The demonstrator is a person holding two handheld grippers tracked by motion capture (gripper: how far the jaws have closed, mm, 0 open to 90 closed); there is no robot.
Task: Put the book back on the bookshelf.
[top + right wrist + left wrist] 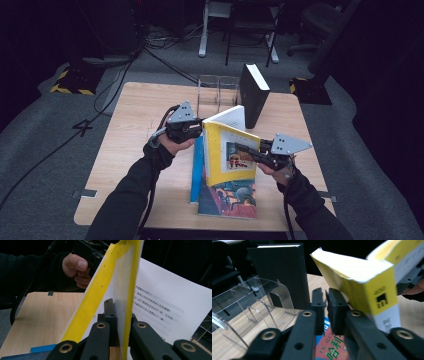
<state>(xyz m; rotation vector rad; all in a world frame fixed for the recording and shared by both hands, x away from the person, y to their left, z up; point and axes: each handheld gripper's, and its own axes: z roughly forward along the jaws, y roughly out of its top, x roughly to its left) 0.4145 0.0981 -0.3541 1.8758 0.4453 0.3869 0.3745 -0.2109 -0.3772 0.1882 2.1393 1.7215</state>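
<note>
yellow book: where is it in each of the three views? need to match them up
High view: the yellow book stands at the table's centre between both grippers, above flat-lying books.
Left gripper view: upper right, spine facing the camera, just right of the nearly closed jaws.
Right gripper view: centre, its yellow cover clamped edge-on between the jaws, a printed page to the right.
Shared landmark: the light wooden table.

A pale wooden desk (135, 150) stands on grey carpet (45, 150) in a dim room, with black cables (160, 55) trailing across the floor, a white table leg (204, 35) and an office chair (320, 25) behind
</note>
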